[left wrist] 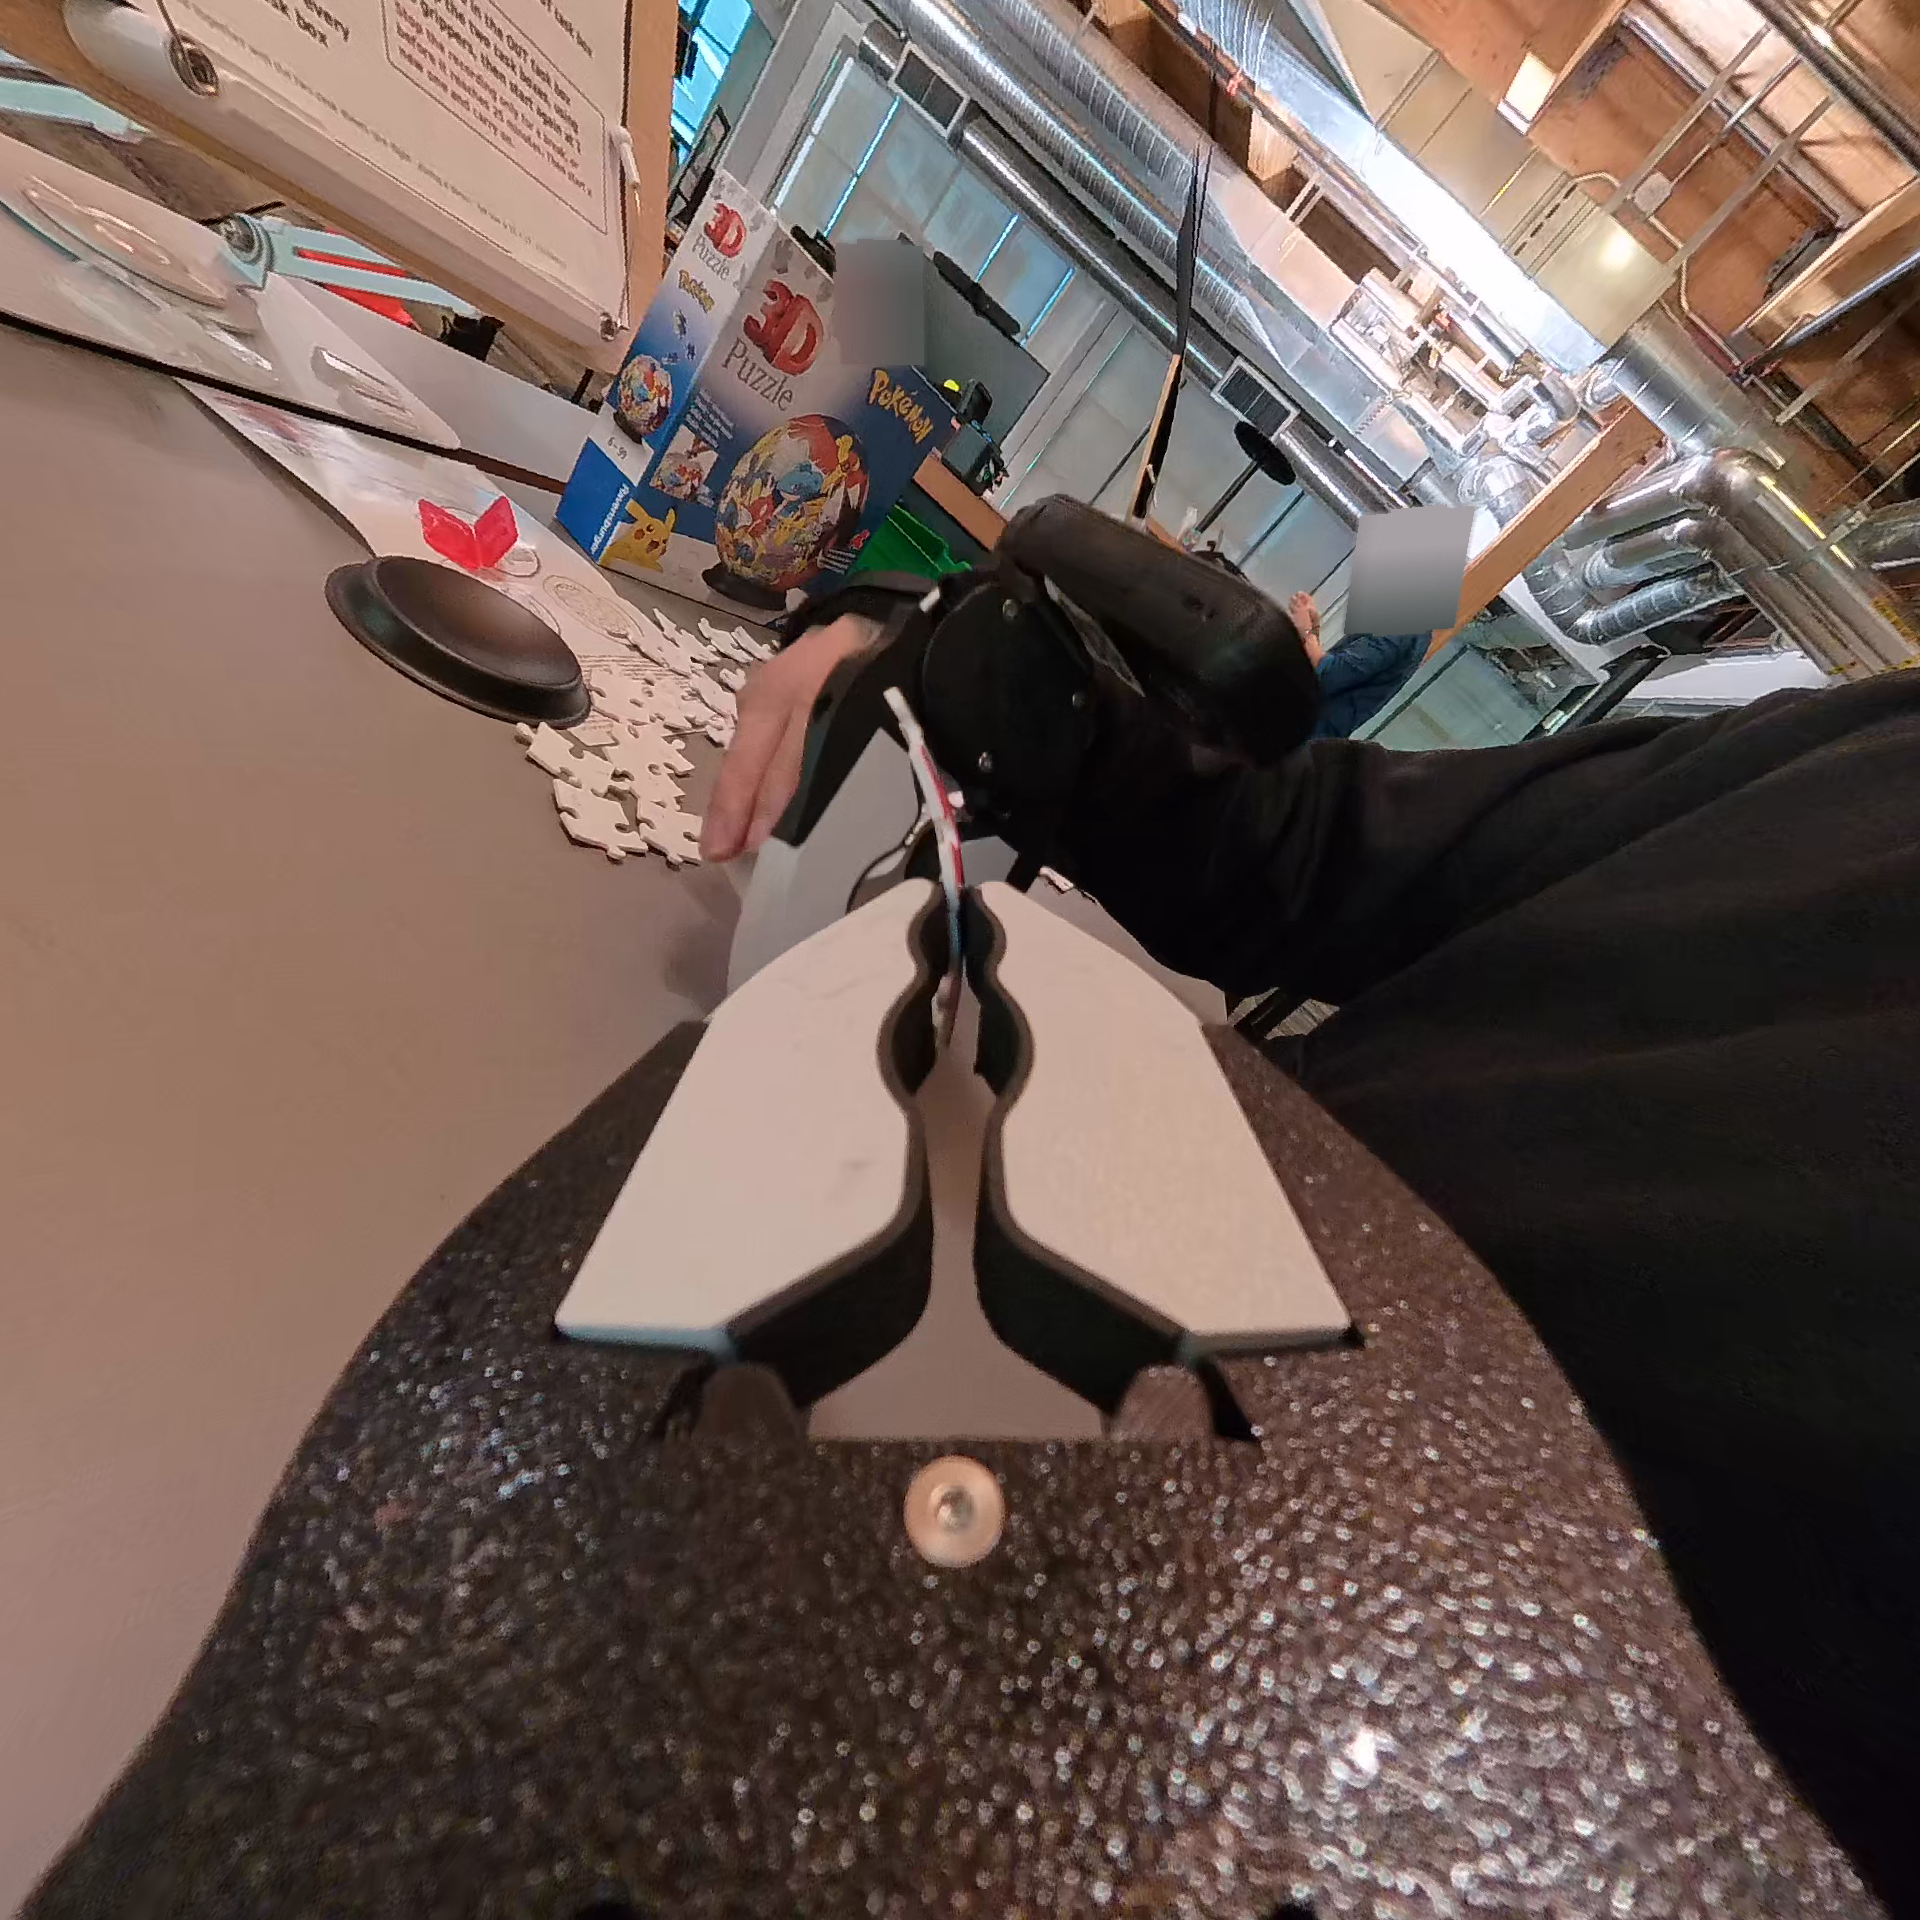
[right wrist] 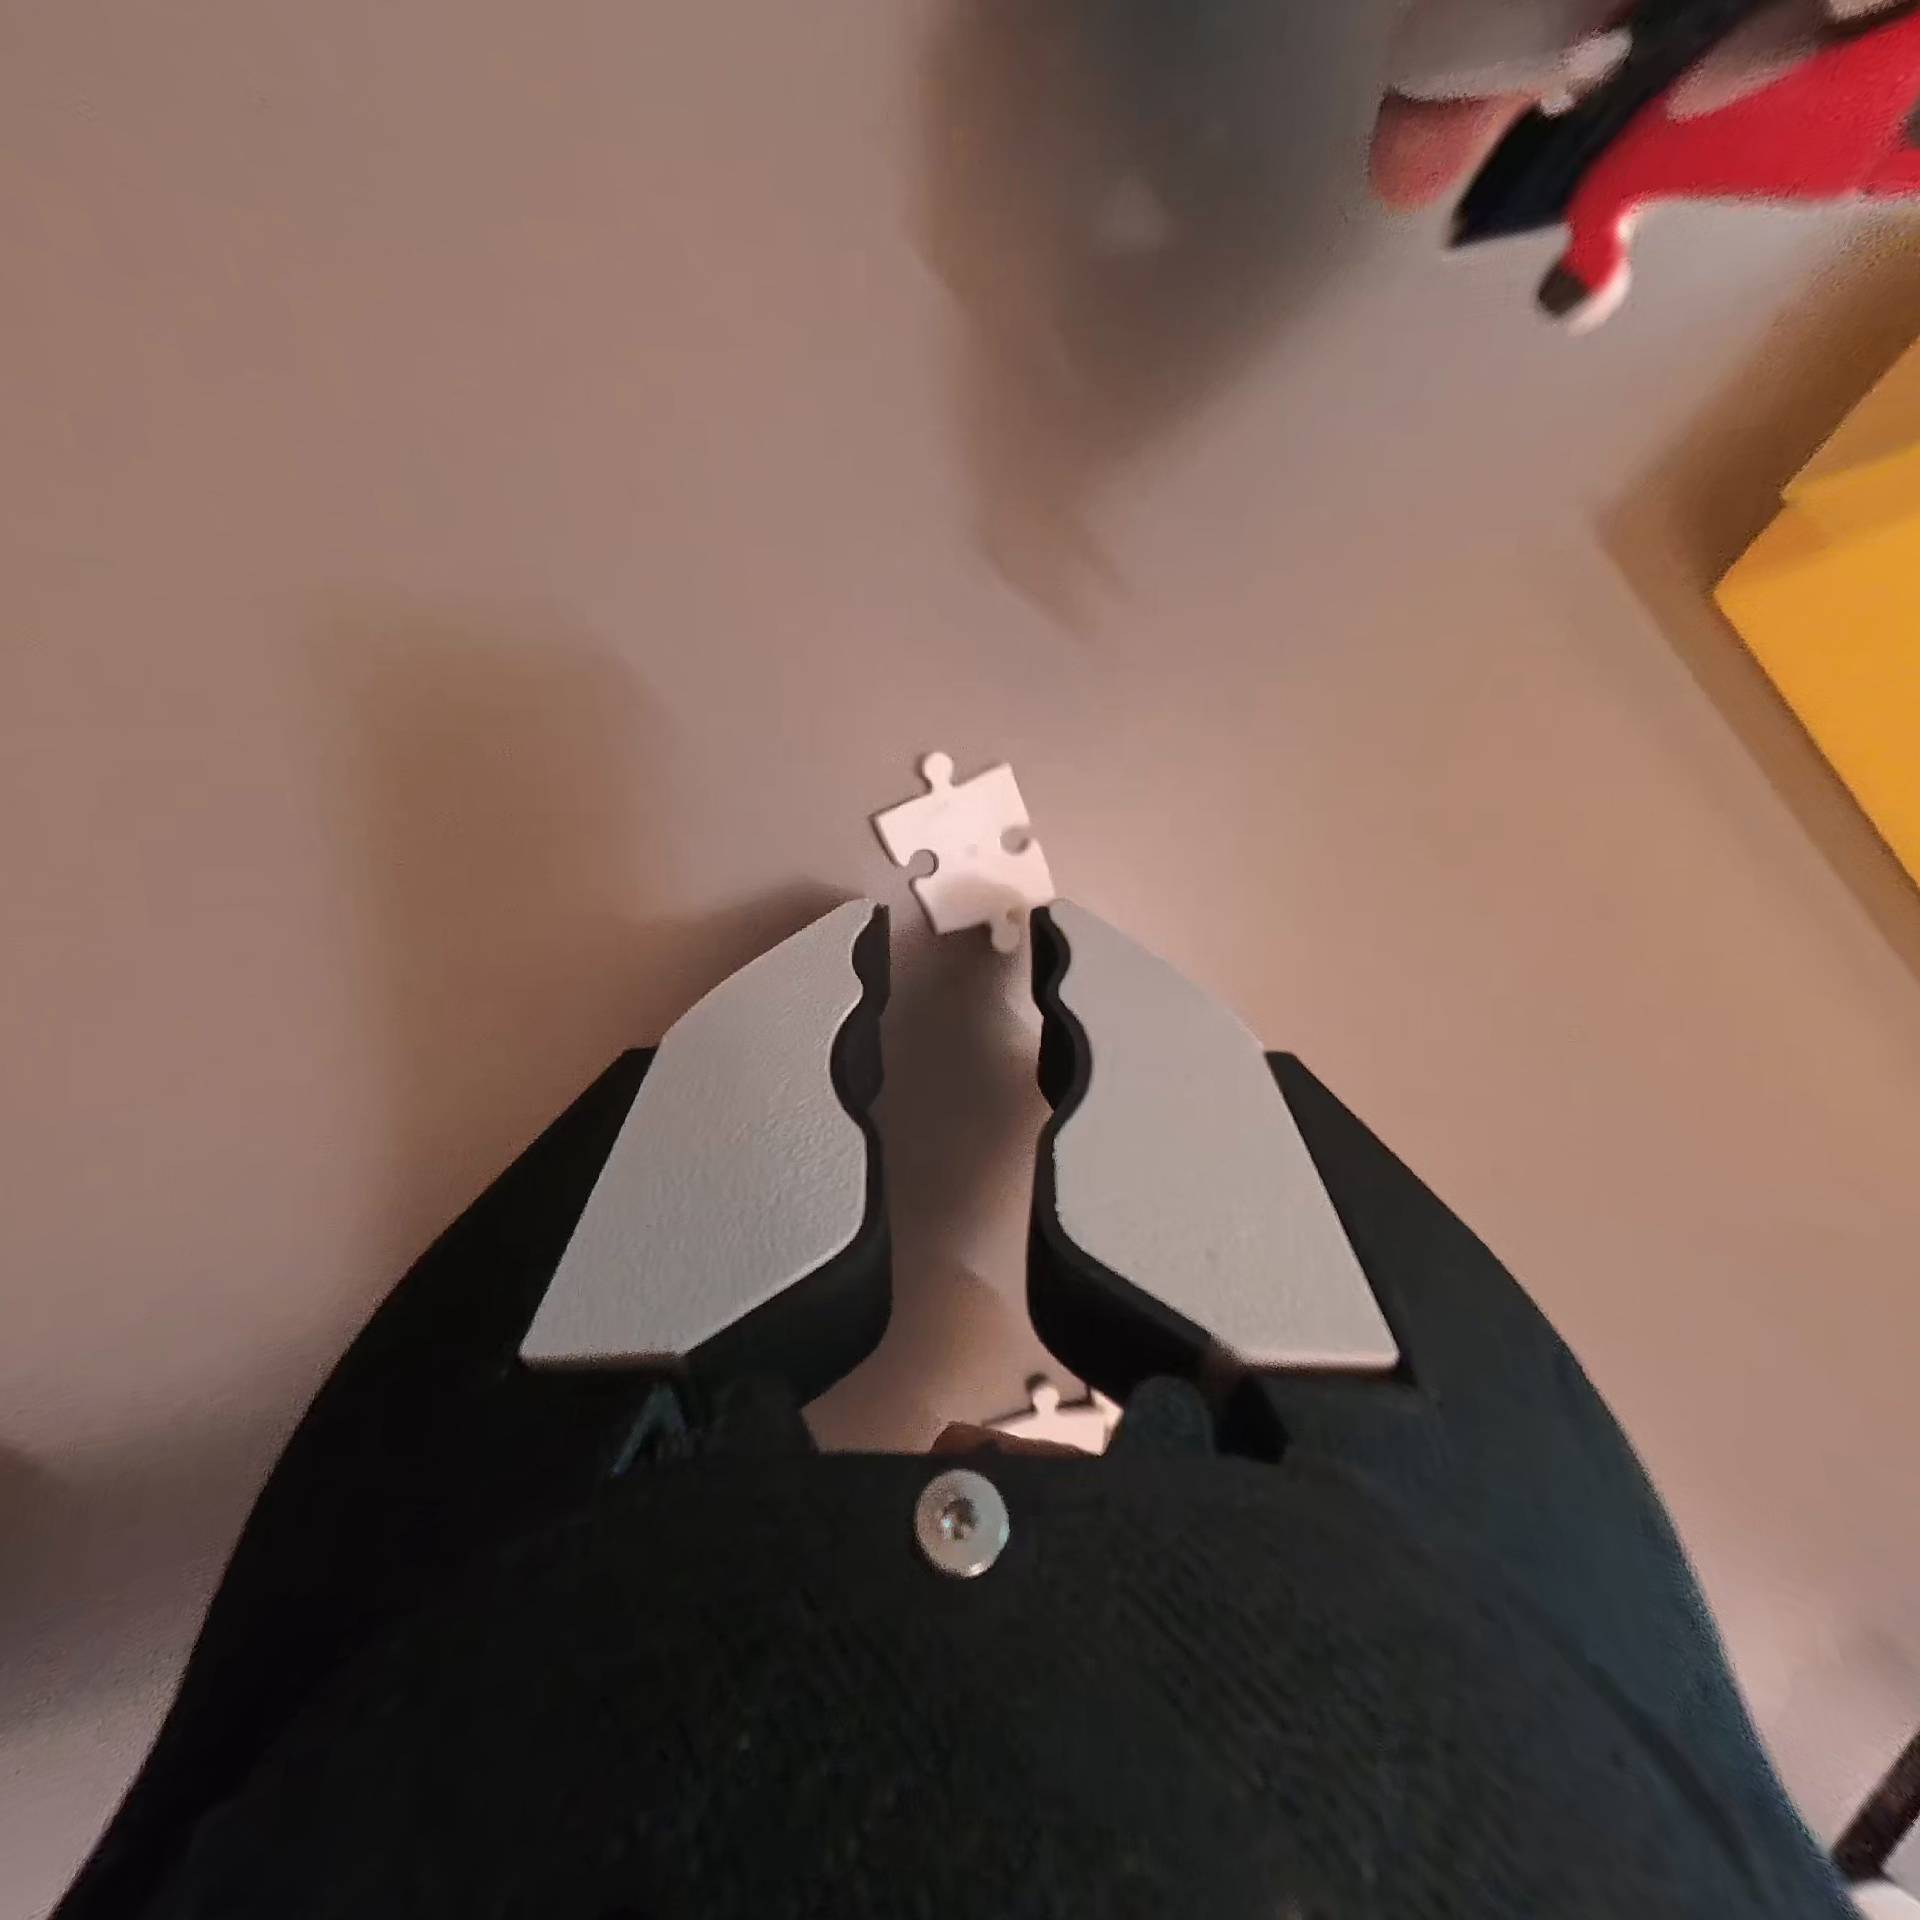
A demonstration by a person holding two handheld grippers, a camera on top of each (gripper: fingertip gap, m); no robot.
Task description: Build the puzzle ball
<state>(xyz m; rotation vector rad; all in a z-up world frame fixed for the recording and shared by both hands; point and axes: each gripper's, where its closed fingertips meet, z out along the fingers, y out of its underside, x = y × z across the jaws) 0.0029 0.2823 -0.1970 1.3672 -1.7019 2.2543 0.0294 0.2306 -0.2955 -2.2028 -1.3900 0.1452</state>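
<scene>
Left tongs pinched thin curved puzzle piece; right tongs spread, white knobbed piece just ahead on matte beige worktop.

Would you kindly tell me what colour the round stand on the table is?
Black. The round stand shows best in the left wrist view, beside the loose white puzzle pieces.

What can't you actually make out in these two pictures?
- Left wrist view: the curved puzzle section pinched in the left gripper shows edge-on, so its picture is hidden.
- Right wrist view: the red piece at the top right corner is blurred and cut off.
- Right wrist view: a second white piece is mostly hidden behind the right gripper; the white piece ahead lies blank-side up.
</scene>
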